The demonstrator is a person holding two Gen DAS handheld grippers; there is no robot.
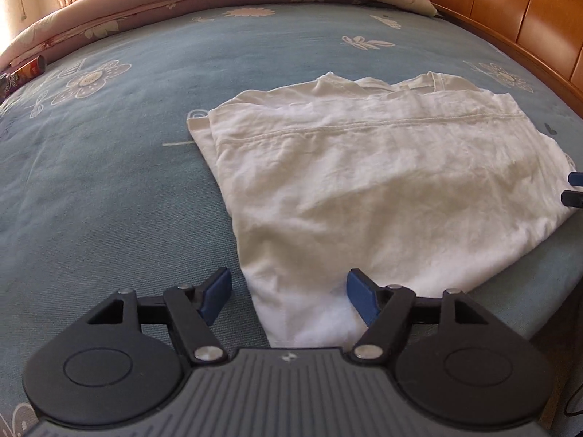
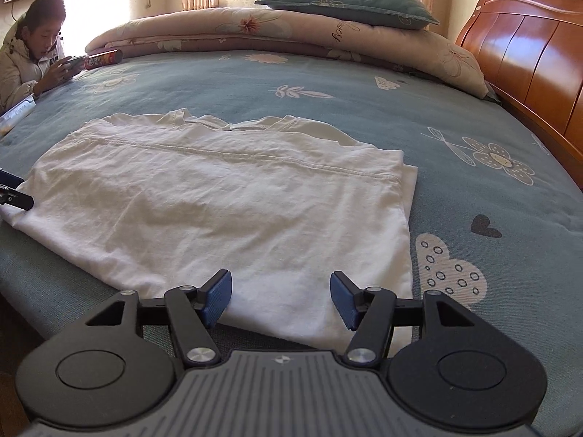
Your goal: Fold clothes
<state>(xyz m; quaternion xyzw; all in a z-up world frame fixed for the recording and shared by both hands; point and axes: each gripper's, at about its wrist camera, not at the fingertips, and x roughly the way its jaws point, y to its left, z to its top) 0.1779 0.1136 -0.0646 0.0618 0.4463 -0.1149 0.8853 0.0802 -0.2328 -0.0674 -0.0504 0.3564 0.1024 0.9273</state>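
Note:
A white T-shirt (image 1: 364, 182) (image 2: 218, 200) lies folded flat on the blue flowered bedsheet (image 1: 109, 182) (image 2: 473, 189), its collar toward the far side. My left gripper (image 1: 289, 298) hovers open over the shirt's near left corner; the cloth shows in the gap between the blue pads (image 1: 218, 295), and neither pad presses on it. Over the near right corner, my right gripper (image 2: 281, 299) is open in the same way, with shirt fabric beneath its jaws. Each gripper's tips also show at the edge of the other view: the right gripper (image 1: 572, 189) and the left gripper (image 2: 14, 193).
A rolled floral quilt (image 2: 291, 32) with a green pillow (image 2: 349, 3) lies along the far side of the bed. The wooden headboard (image 2: 528, 54) stands on the right. A snack can (image 2: 104, 59) lies at the far left, beside a person (image 2: 32, 58) holding a phone. The bed's near edge (image 2: 29, 291) runs just below the shirt.

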